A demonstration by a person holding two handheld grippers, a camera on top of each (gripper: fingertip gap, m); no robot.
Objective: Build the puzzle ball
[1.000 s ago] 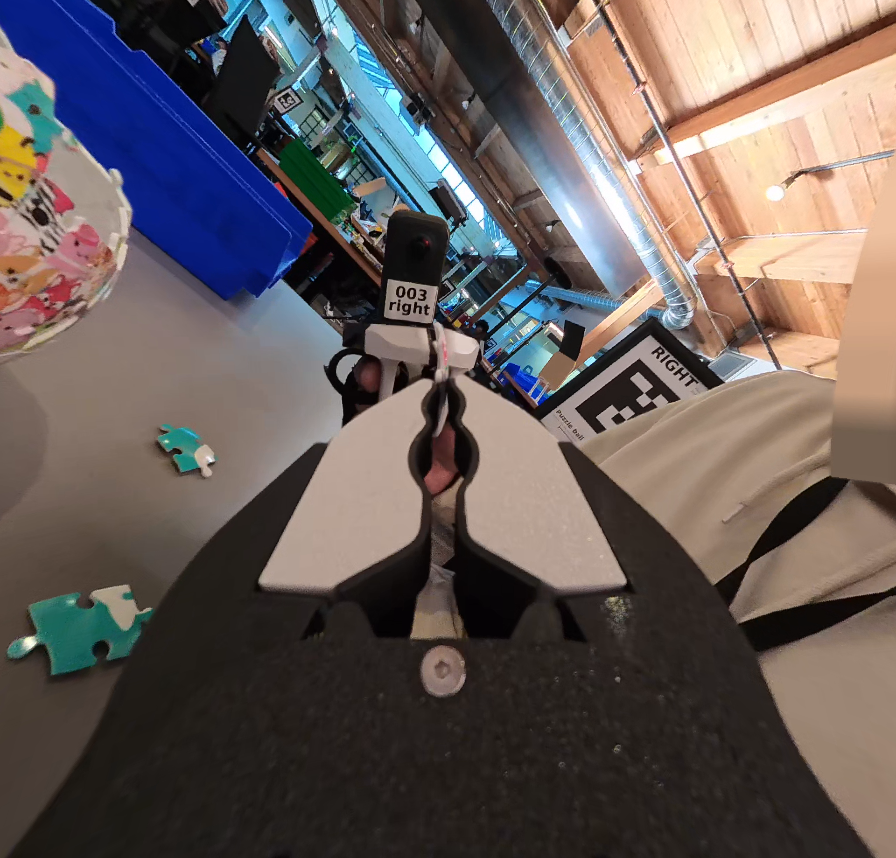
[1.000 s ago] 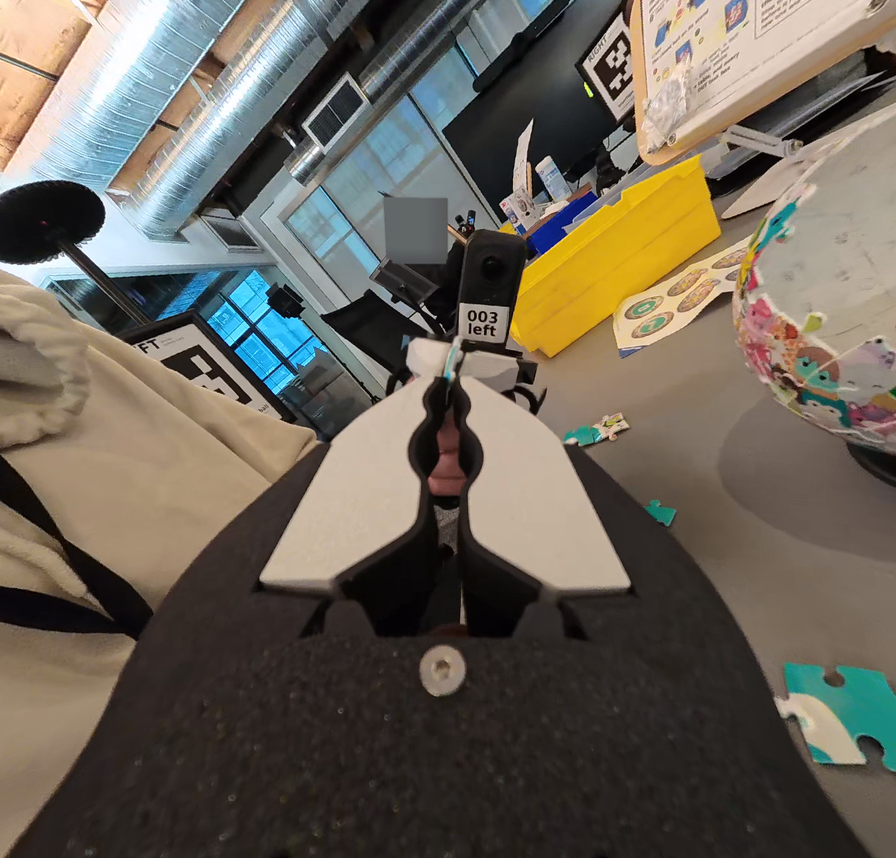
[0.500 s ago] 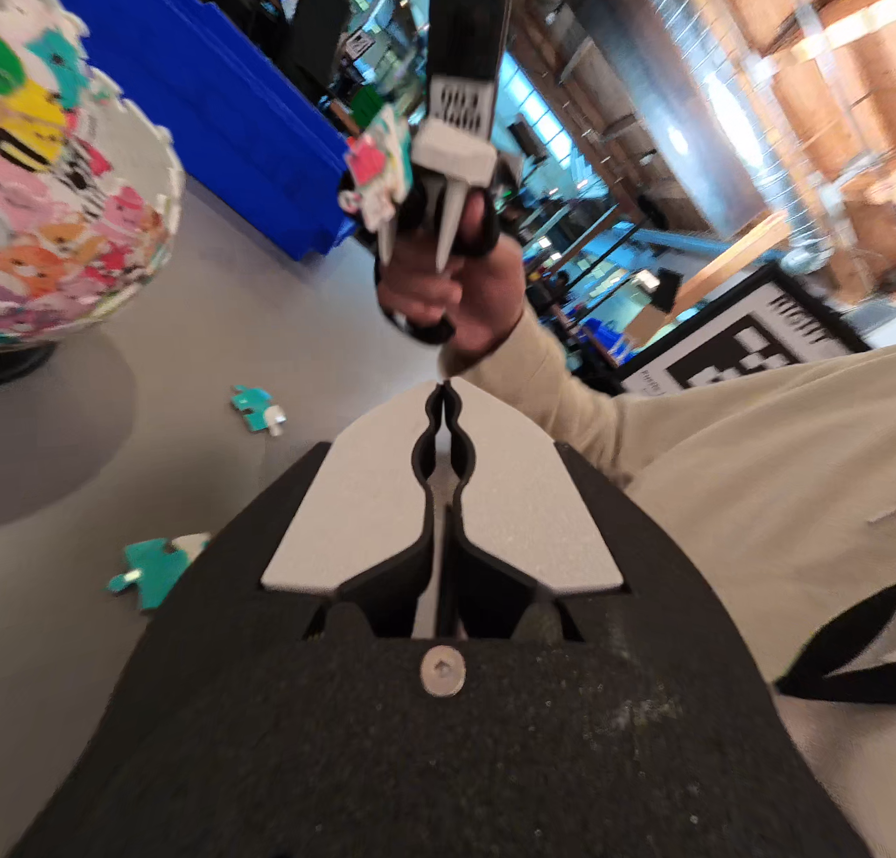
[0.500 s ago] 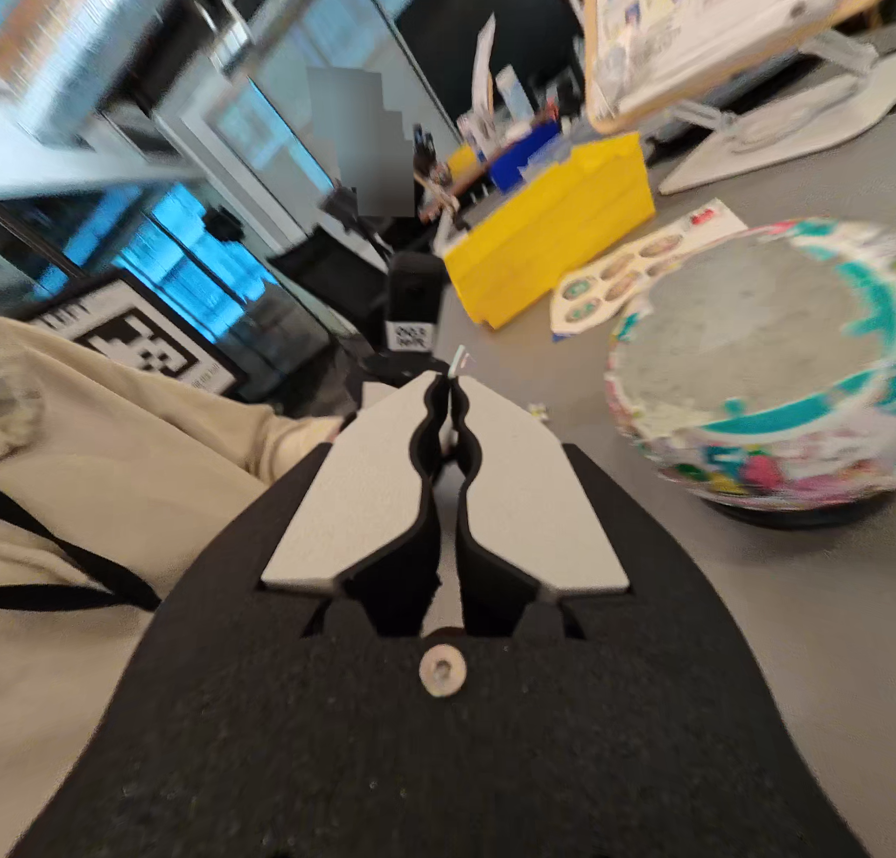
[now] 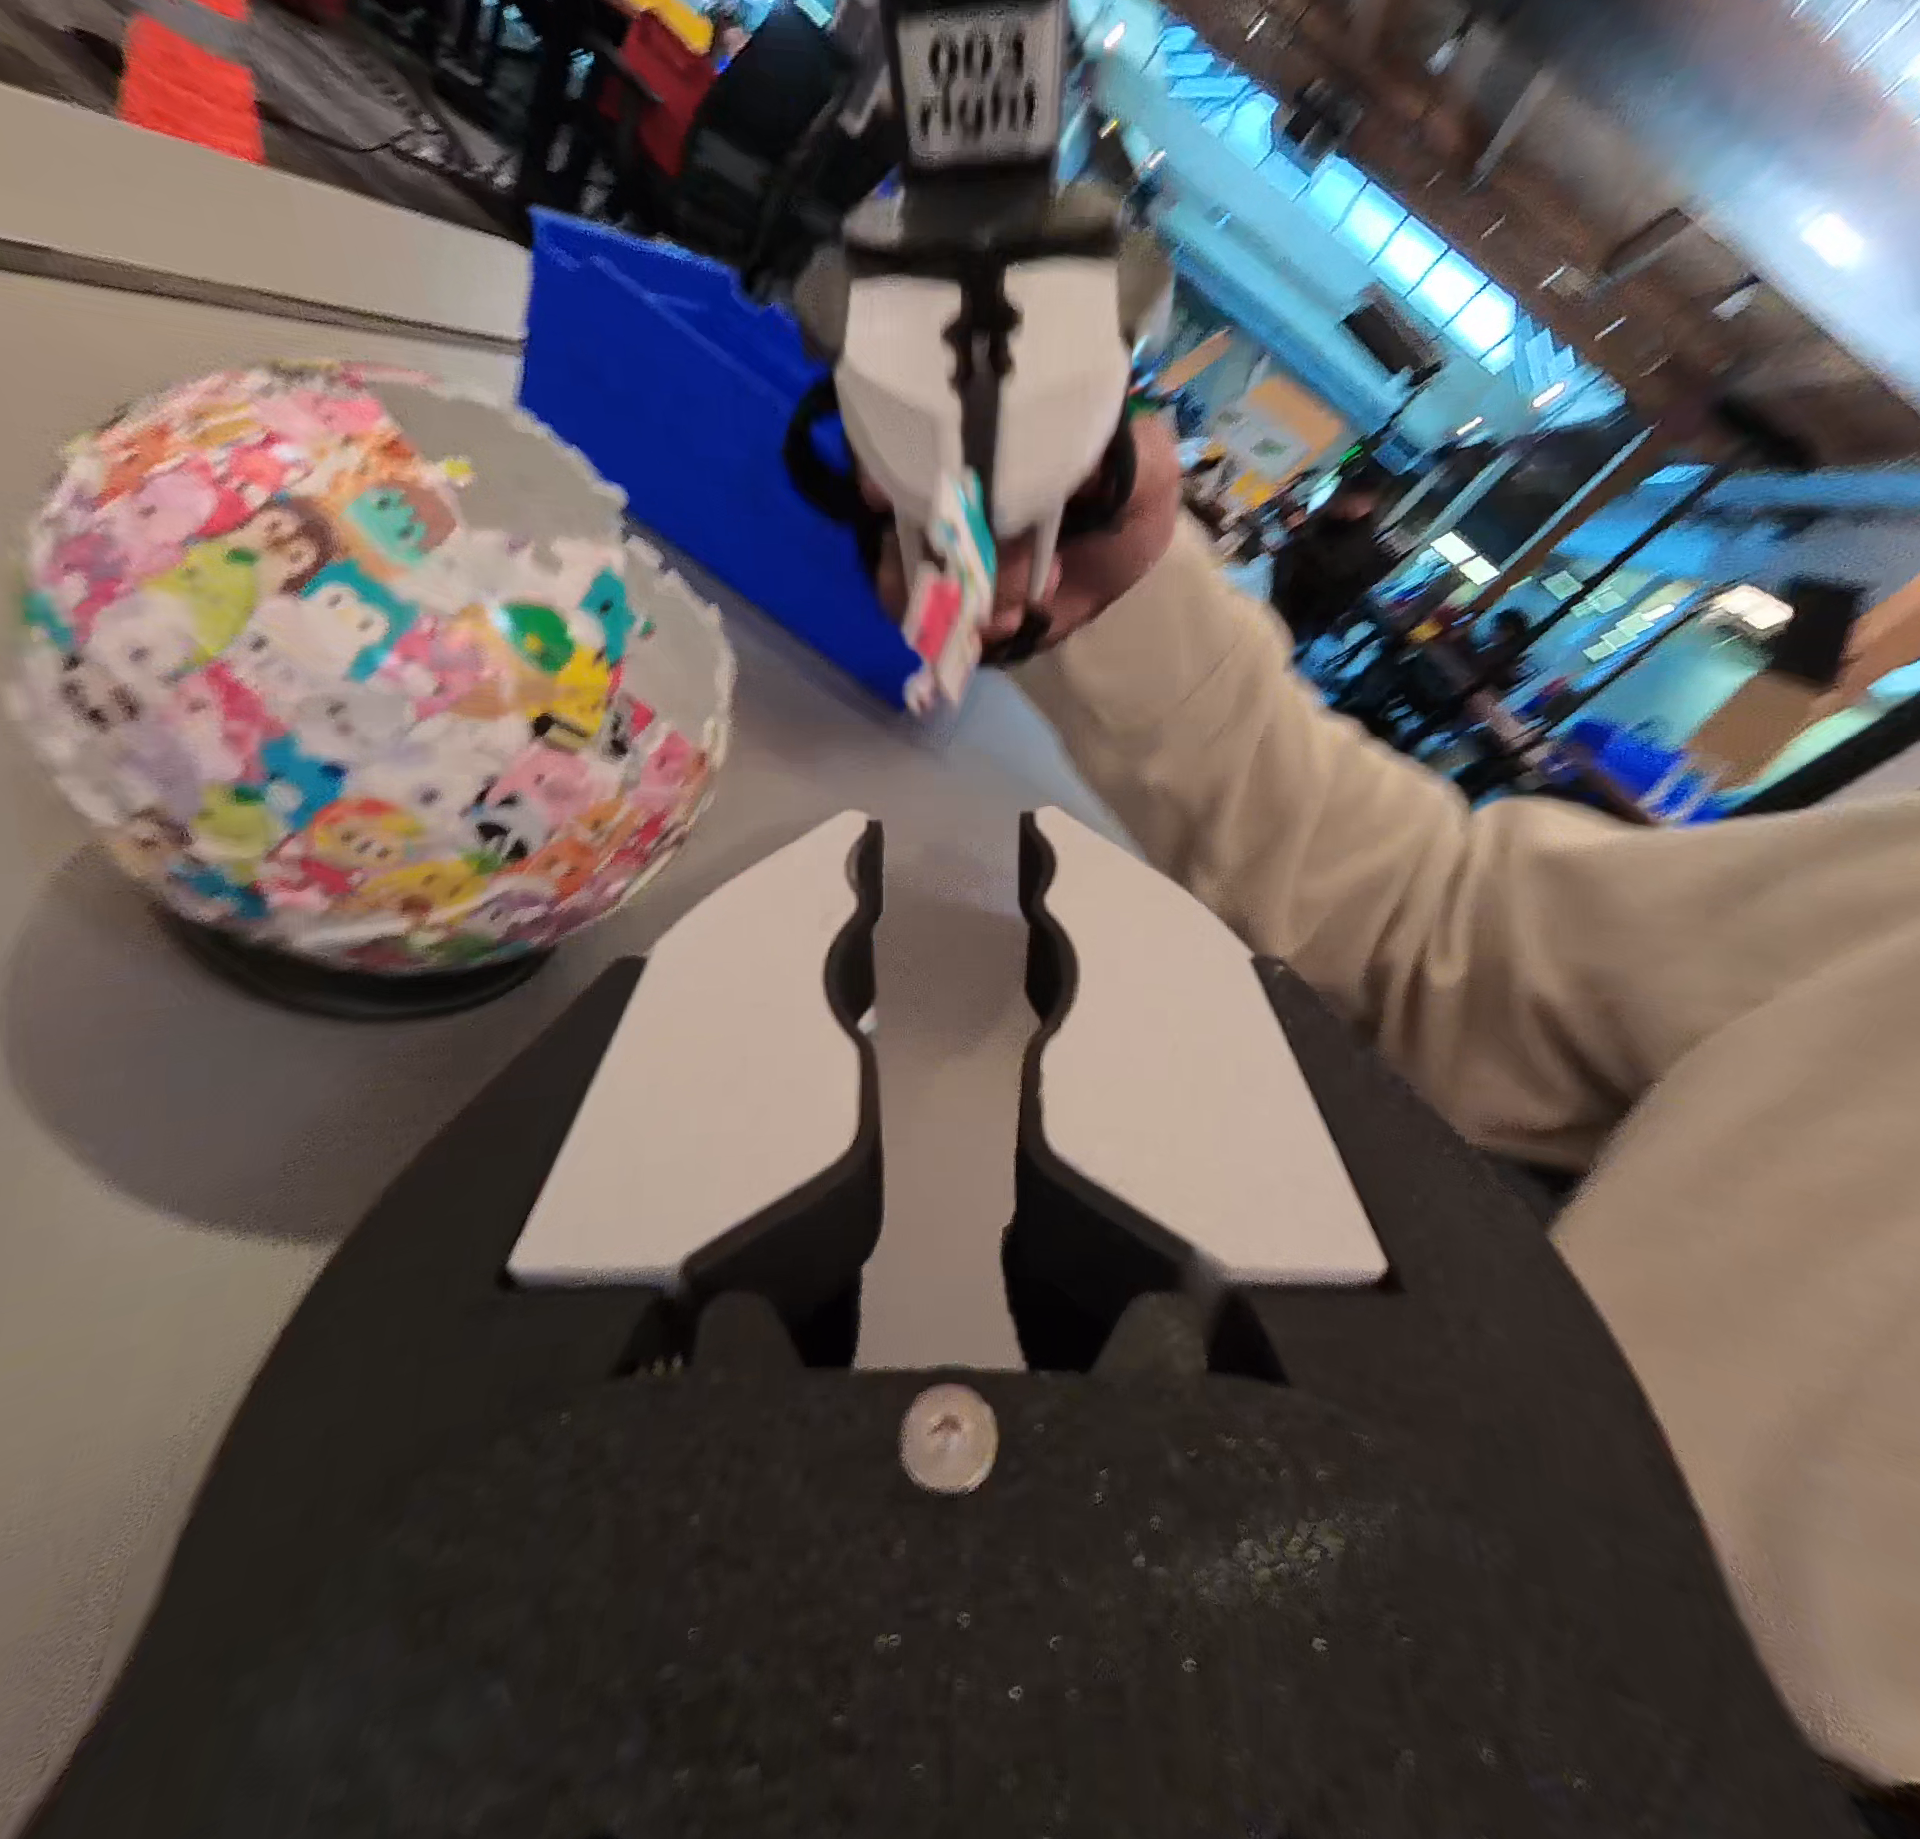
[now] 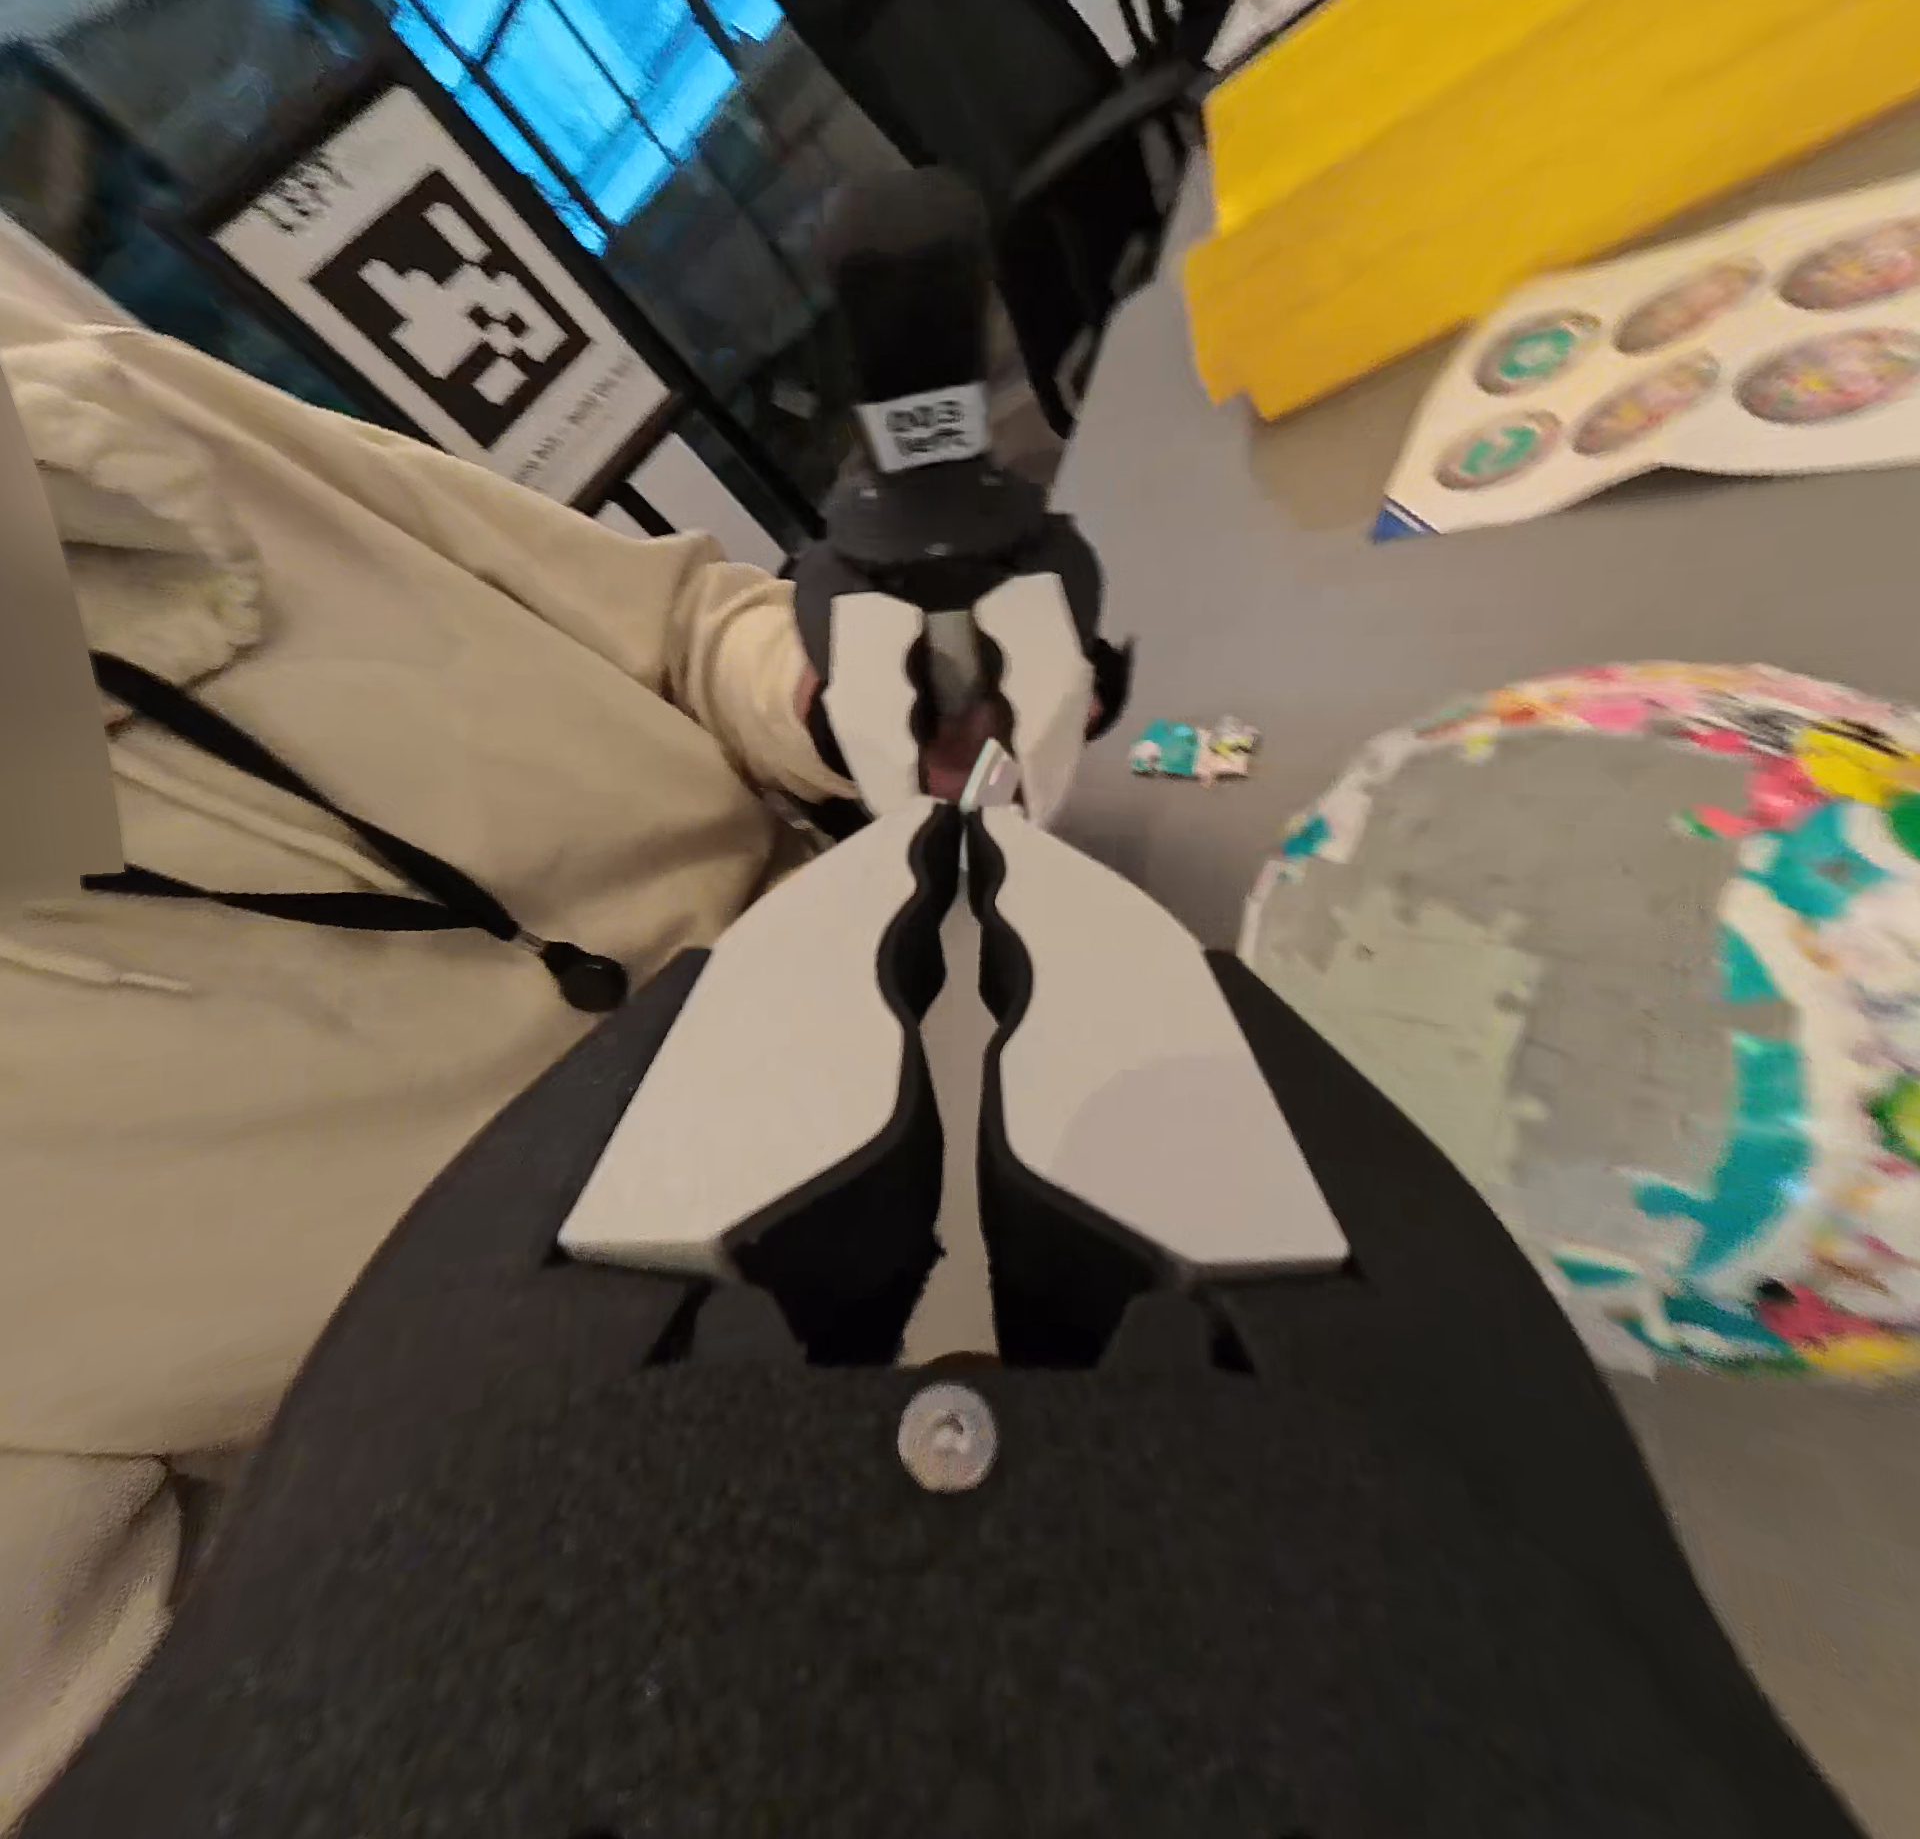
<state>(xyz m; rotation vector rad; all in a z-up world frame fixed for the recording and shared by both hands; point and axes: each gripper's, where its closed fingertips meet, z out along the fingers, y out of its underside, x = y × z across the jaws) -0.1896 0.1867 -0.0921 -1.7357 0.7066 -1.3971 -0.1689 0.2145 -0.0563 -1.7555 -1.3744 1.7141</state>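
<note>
The puzzle ball (image 5: 353, 667), partly built and covered in colourful cartoon pieces, sits on a black stand at the left. In the right wrist view the puzzle ball (image 6: 1610, 1010) shows its open grey inside. My right gripper (image 6: 961, 823) is shut on a puzzle piece (image 6: 987, 779) that sticks out past its tips. In the left wrist view the right gripper (image 5: 977, 542) hangs above the table with the piece (image 5: 948, 594) pointing down. My left gripper (image 5: 951, 833) is open and empty, facing the right gripper, and it also shows in the right wrist view (image 6: 951, 709).
A blue bin (image 5: 707, 459) stands behind the ball. A yellow bin (image 6: 1507, 158) and a printed sheet (image 6: 1714, 355) lie at the far side of the grey table. A loose teal piece (image 6: 1195, 750) lies near the ball. A person's cream sleeve (image 5: 1351, 906) crosses the right side.
The grippers were tip to tip on the piece. They have drawn apart, the piece stayed with the right gripper, and the left gripper has opened. Both views have tilted down toward the ball.
</note>
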